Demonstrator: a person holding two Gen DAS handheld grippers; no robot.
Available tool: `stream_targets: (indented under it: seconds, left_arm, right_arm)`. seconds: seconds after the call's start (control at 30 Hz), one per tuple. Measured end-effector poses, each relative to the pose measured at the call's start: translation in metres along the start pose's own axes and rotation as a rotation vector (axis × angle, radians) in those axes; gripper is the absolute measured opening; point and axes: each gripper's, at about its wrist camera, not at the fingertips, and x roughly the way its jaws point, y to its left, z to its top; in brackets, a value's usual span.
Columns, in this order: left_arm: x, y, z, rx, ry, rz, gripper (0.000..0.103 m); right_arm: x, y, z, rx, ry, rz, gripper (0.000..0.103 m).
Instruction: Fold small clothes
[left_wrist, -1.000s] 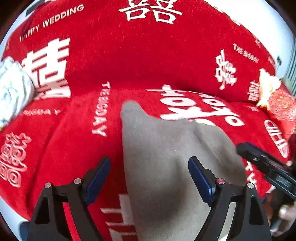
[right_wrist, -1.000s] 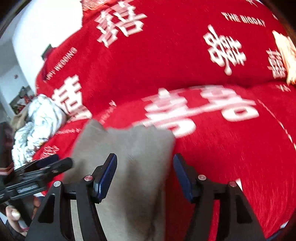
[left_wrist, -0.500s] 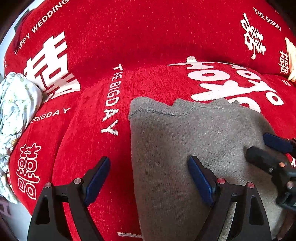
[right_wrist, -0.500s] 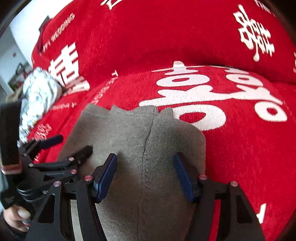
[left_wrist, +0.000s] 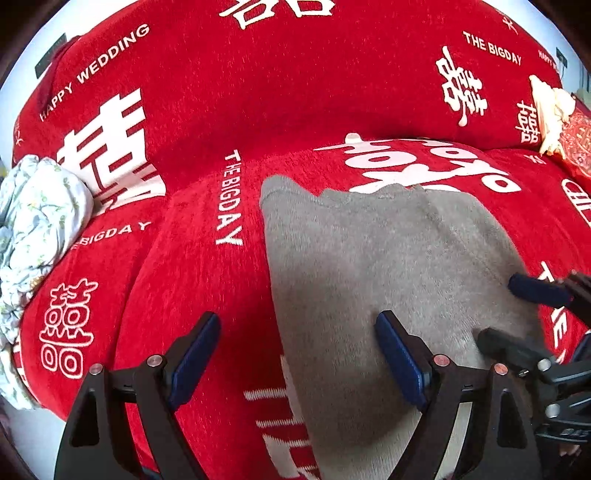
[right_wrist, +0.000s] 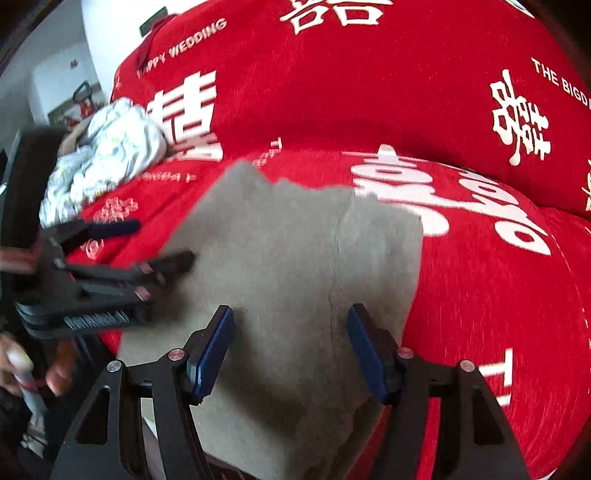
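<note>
A grey knit garment (left_wrist: 384, 266) lies flat on the red sofa seat, reaching down over the front edge. It also shows in the right wrist view (right_wrist: 291, 258), with a seam running down it. My left gripper (left_wrist: 295, 350) is open and empty over the garment's left edge. My right gripper (right_wrist: 290, 347) is open and empty over the garment's near right part. Each gripper shows in the other's view: the right one (left_wrist: 517, 314) at the garment's right edge, the left one (right_wrist: 147, 243) at its left edge.
The red sofa cover (left_wrist: 258, 110) carries white lettering and characters. A crumpled white floral cloth (left_wrist: 33, 221) lies at the left end of the seat, also in the right wrist view (right_wrist: 107, 155). A cream and red item (left_wrist: 557, 114) sits at the far right.
Both views have pulled back and tilted up a little from half a second ago. The garment lies much as it did. Both grippers have stayed open.
</note>
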Motion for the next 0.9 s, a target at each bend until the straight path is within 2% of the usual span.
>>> stream_targets:
  seconds: [0.23,0.3,0.43,0.53,0.63,0.73,0.9]
  left_arm:
    - [-0.024,0.003,-0.023,0.003,-0.024,-0.037,0.087]
    - [-0.033,-0.003,-0.034,0.024,-0.041,-0.066,0.087]
    - [-0.029,-0.018,-0.058,0.08,-0.025,-0.039,0.087]
    - [-0.017,-0.021,-0.069,0.073,0.006,-0.029,0.087]
    - [-0.011,-0.017,-0.073,0.058,0.019,-0.036,0.087]
    - [-0.012,-0.015,-0.074,0.054,0.021,-0.04,0.087]
    - [-0.015,-0.014,-0.078,0.059,0.027,-0.029,0.087]
  right_arm:
    - [-0.022,0.008,-0.029,-0.08,-0.011,-0.065,0.068]
    - [-0.034,0.016,-0.036,-0.099,-0.035,-0.042,0.068]
    - [-0.037,0.029,-0.051,-0.133,-0.035,-0.036,0.072]
    - [-0.027,0.033,-0.061,-0.154,-0.007,-0.056,0.072]
    - [-0.021,0.029,-0.067,-0.136,0.014,-0.069,0.076]
    - [-0.011,0.011,-0.075,-0.075,0.067,-0.088,0.076]
    - [-0.023,-0.013,-0.085,0.037,0.057,-0.106,0.076]
